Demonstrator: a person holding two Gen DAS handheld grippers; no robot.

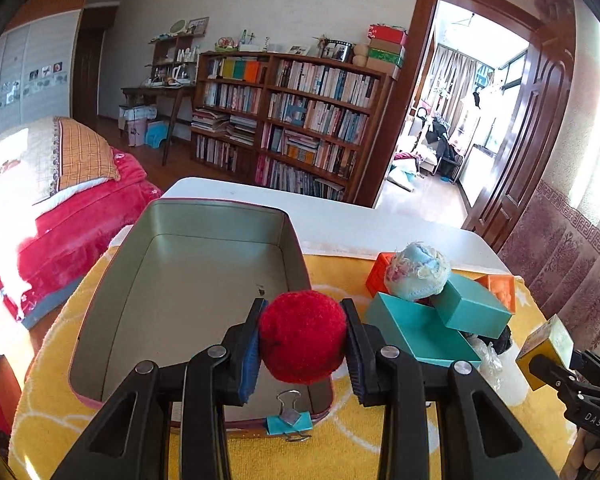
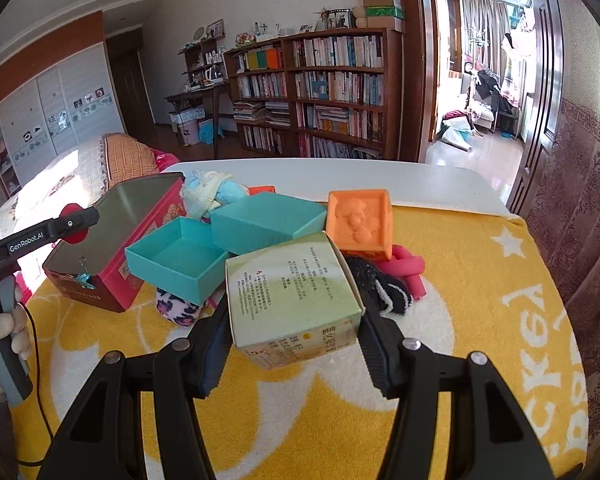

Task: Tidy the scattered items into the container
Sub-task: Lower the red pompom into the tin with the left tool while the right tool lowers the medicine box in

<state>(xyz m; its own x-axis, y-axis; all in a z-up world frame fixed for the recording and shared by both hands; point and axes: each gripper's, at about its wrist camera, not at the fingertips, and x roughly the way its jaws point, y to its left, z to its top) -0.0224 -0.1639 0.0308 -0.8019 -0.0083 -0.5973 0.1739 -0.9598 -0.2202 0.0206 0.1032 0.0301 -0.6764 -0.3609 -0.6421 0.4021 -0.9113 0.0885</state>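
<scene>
My left gripper (image 1: 303,340) is shut on a red woolly ball (image 1: 302,336), held above the near right corner of the open metal tin (image 1: 172,280). The tin's inside looks bare; its red outside shows in the right wrist view (image 2: 140,248). My right gripper (image 2: 294,340) is shut on a green and yellow carton (image 2: 292,288), held above the yellow towel. It also shows in the left wrist view (image 1: 546,350) at the far right. A pile lies right of the tin: teal box halves (image 2: 220,248), an orange block (image 2: 360,220), a pale blue sock ball (image 1: 418,270).
A teal binder clip (image 1: 290,422) is clipped on the tin's near rim. A pink rope (image 2: 406,272), a black sock (image 2: 380,286) and a leopard-print sock (image 2: 178,308) lie in the pile. The yellow towel (image 2: 480,300) covers a white table. A bed stands to the left.
</scene>
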